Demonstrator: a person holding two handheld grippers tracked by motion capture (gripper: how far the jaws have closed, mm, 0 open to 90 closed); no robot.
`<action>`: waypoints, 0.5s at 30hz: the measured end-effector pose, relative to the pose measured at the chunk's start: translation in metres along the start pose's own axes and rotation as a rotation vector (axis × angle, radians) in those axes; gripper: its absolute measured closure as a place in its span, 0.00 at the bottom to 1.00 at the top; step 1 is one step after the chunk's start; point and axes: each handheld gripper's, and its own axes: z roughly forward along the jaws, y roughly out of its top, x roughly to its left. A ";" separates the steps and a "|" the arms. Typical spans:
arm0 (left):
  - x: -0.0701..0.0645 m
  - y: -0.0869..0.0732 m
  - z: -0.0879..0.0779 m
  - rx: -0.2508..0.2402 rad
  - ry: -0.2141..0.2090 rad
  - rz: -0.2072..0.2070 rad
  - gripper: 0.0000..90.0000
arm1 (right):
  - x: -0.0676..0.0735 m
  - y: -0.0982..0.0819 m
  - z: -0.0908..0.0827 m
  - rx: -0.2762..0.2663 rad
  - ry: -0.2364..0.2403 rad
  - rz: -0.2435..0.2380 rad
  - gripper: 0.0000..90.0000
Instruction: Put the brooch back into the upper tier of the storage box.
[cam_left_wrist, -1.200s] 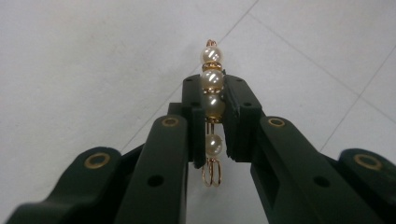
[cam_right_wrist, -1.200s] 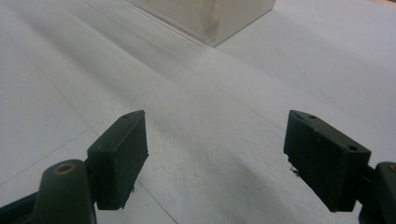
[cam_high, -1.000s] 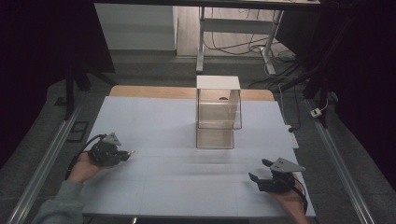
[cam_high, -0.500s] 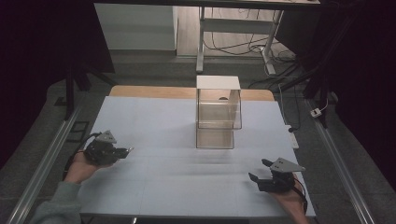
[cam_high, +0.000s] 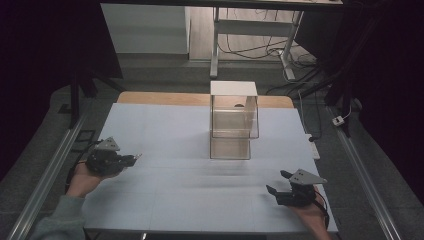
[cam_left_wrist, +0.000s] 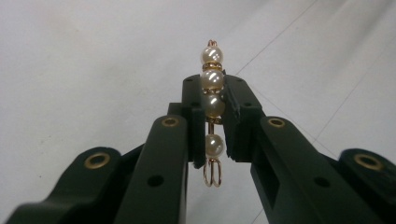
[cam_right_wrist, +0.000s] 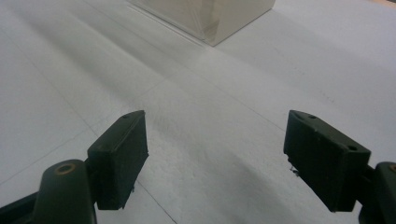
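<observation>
My left gripper (cam_left_wrist: 212, 100) is shut on a pearl hair clip (cam_left_wrist: 211, 79), a gold pin strung with several pearls that stands upright between the pads and pokes out above and below them. From above, the left gripper (cam_high: 131, 159) is at the table's left side, held in a hand and pointing right. At the front right my right gripper (cam_high: 276, 183) rests open, and its own camera shows wide jaws (cam_right_wrist: 215, 158) with only bare white table between them. A clear box with a white lid (cam_high: 233, 120) stands in the middle of the table, well apart from both grippers.
The white table top (cam_high: 175, 195) ends in a wooden strip (cam_high: 160, 98) at the far side. Metal rails (cam_high: 45, 180) run along both long sides. Desk legs and cables (cam_high: 260, 47) lie on the floor beyond.
The left hand and its gripper have drifted slightly toward the near left. The right gripper has stayed still.
</observation>
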 end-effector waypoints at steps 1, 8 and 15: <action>-0.001 0.000 -0.001 -0.005 0.003 0.001 0.88 | 0.000 0.000 0.000 0.000 0.000 0.000 0.23; -0.004 0.004 -0.009 -0.043 0.015 0.006 0.88 | 0.000 0.000 0.000 0.001 0.000 0.000 0.23; -0.010 0.008 -0.017 -0.086 0.014 0.014 0.88 | 0.000 0.000 0.000 0.001 -0.001 0.001 0.24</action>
